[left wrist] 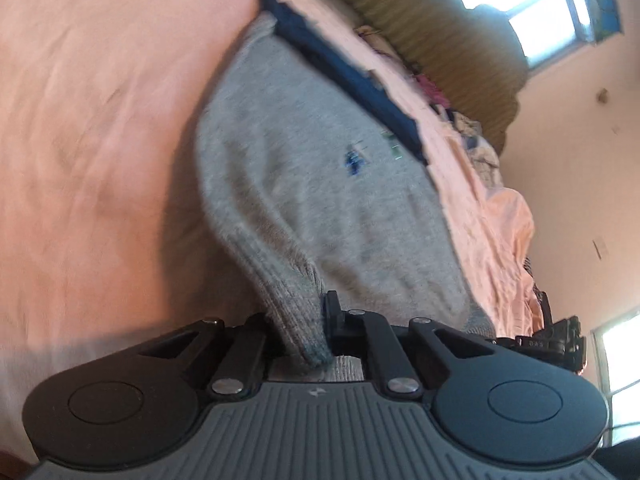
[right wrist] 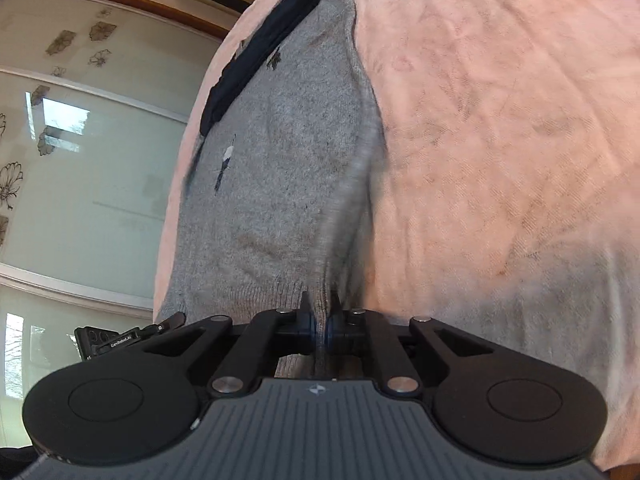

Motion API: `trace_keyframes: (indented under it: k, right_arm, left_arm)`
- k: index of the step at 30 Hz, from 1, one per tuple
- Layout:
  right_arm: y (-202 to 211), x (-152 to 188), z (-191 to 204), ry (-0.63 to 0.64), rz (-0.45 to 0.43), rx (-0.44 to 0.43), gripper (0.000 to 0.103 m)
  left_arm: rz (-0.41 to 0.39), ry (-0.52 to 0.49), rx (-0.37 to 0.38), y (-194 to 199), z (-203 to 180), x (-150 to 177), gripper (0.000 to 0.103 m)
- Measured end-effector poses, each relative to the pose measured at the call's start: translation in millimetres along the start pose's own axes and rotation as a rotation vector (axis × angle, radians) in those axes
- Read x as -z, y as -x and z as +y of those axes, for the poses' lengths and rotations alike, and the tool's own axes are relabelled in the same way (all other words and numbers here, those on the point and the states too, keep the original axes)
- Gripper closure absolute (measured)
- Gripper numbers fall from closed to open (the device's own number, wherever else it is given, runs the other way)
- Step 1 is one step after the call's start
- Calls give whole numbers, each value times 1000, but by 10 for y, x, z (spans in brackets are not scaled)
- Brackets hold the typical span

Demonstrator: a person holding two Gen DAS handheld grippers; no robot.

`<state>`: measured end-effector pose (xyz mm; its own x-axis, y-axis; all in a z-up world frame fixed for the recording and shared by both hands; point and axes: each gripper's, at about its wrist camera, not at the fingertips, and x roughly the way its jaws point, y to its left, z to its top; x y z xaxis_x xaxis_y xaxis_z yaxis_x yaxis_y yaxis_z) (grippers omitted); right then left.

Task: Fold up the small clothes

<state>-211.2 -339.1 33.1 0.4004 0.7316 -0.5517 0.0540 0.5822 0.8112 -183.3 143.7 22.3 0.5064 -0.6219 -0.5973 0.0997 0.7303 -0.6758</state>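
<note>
A small grey knitted sweater [left wrist: 320, 184] with a dark navy band [left wrist: 344, 76] along its far edge lies on a pink bed sheet [left wrist: 100, 120]. My left gripper [left wrist: 298, 332] is shut on the sweater's ribbed hem corner, which stands up between the fingers. In the right wrist view the same sweater [right wrist: 280, 168] stretches away from me, with the navy band [right wrist: 256, 60] at its far left. My right gripper [right wrist: 320, 330] is shut on a raised fold of the hem. The other gripper [right wrist: 116, 340] shows at the left, by the sweater's other corner.
The pink sheet [right wrist: 500, 140] spreads wide to the right of the sweater. A heap of other clothes [left wrist: 476, 140] and an olive cushion [left wrist: 452, 48] lie at the far side of the bed. A glass sliding door [right wrist: 80, 160] stands past the bed's edge.
</note>
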Motion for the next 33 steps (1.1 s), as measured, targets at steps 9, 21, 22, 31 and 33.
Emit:
trace_keyframes:
  k: [9,21,22,31,33]
  right_arm:
    - [90,-769,331,93,-117,-124,91]
    - [-597,-3300,409,75,-305,-181,91]
    - [-708,-3476,355,53,-300,-176,91]
    - [-1250,-3980,-22,-85,-395,-117,27]
    - [-1158,-3873,53,-19,-382,-119,27]
  left_arm:
    - [-189,-140,97,-111,-385,-1092,97]
    - [-311,-216,-23,-1731,-584,-3269,98]
    - [-311,-192,-36,-1884,-535,-3407,97]
    - [-325,-37,-181,-2169,-111,-3689,53]
    - [-430,-50,-212,-1863,-116,-3534,10]
